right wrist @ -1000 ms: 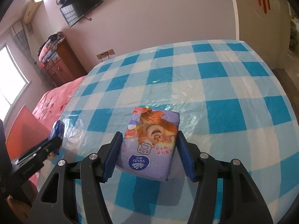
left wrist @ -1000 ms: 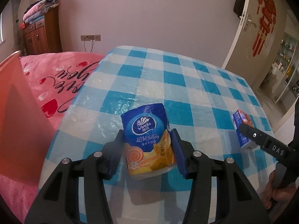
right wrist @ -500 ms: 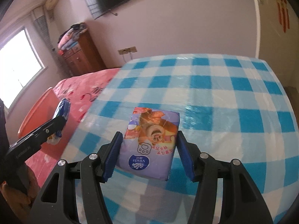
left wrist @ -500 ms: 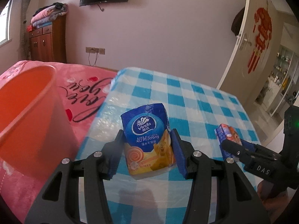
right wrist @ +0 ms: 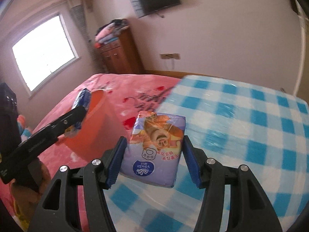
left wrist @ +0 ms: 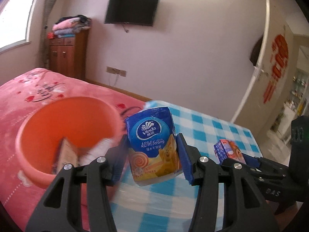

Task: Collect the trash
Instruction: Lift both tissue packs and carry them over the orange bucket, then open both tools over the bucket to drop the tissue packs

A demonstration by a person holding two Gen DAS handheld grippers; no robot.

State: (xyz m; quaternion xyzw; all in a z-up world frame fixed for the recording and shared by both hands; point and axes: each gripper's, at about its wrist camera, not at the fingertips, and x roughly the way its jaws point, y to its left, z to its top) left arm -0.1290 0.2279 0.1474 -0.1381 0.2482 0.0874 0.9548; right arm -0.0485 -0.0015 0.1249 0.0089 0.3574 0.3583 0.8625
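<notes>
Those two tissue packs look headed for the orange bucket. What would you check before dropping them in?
1. Blue tissue pack clamped in the left gripper: ok.
2. Purple tissue pack clamped in the right gripper: ok.
3. Orange bucket upright, mouth open: ok.
4. Room inside the bucket, which already holds some trash: ok.
5. Blue pack over the bucket mouth: not ok, beside it.
6. Purple pack over the bucket: not ok, off to its right.

Our left gripper and right gripper look alike — black skeletal frames with triangular cut-outs, silver screws, ribbed blue pads (one side stamped "DAS").
</notes>
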